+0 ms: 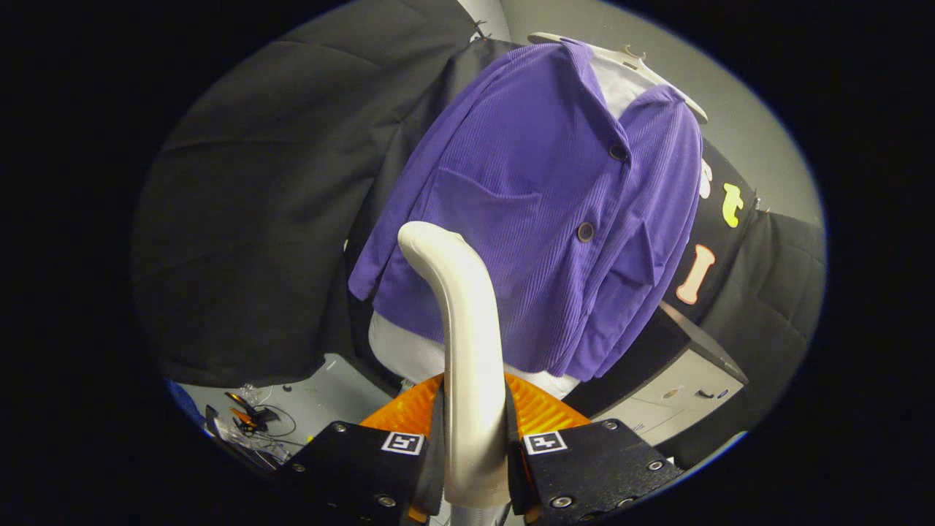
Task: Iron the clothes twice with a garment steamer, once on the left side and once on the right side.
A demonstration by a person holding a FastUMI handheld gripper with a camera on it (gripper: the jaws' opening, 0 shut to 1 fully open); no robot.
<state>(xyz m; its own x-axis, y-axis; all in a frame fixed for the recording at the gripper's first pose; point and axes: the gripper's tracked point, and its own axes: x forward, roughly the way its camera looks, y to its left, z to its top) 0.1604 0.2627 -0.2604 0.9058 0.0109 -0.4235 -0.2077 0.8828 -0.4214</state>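
gripper (pixel 473 446) clamped on white steamer (pixel 460 321); steamer head near purple jacket (pixel 540 219); jacket on hanger (pixel 635 62)

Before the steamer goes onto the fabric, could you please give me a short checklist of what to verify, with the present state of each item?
1. Grip: the gripper has both fingers pressed on the white steamer handle: ok.
2. Steamer attitude: it rises upright between the fingers, its curved head ahead of them: ok.
3. Garment: the purple jacket hangs on a white hanger, front facing the steamer: ok.
4. Contact: whether the head touches the fabric: cannot tell.
5. Steam: no steam is visible, so whether the steamer is running: cannot tell.
6. Obstacles: the jacket's buttons lie on the centre line, so keep each pass to one side: ok.
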